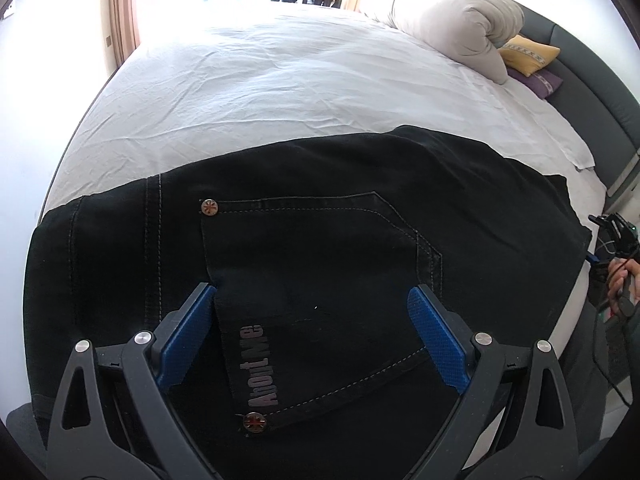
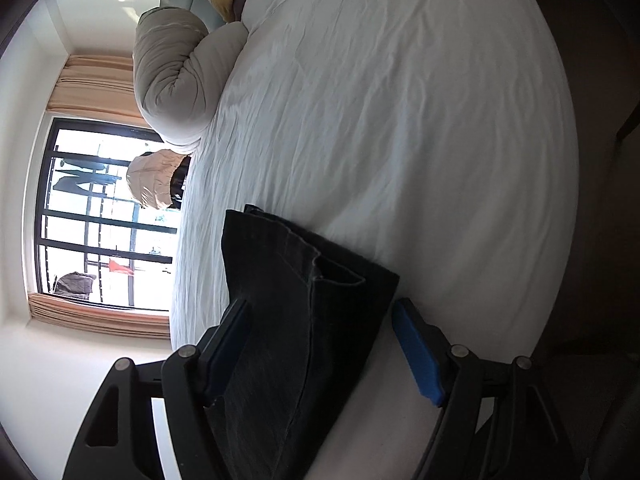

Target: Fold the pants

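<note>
Both grippers hang released over the black pants point(image 1: 320, 240): left gripper point(image 1: 312, 340) above the pocket, right gripper point(image 2: 320, 344) astride the hems. A shallow pinch might catch one layer only, skewing the fold.

— What lies on the bed point(image 1: 280, 80)?
— Black pants point(image 1: 320, 220), spread flat at its near edge, back pocket point(image 1: 320, 264) up, "About Me" printed on it.
— And the left tongs point(image 1: 312, 336)?
— Spread wide above that pocket, blue pads on either side of it.
— Beyond the pants?
— A rolled grey duvet point(image 1: 452, 20) at the bed's far right corner, a yellow cushion point(image 1: 528, 56) beside it.
</note>
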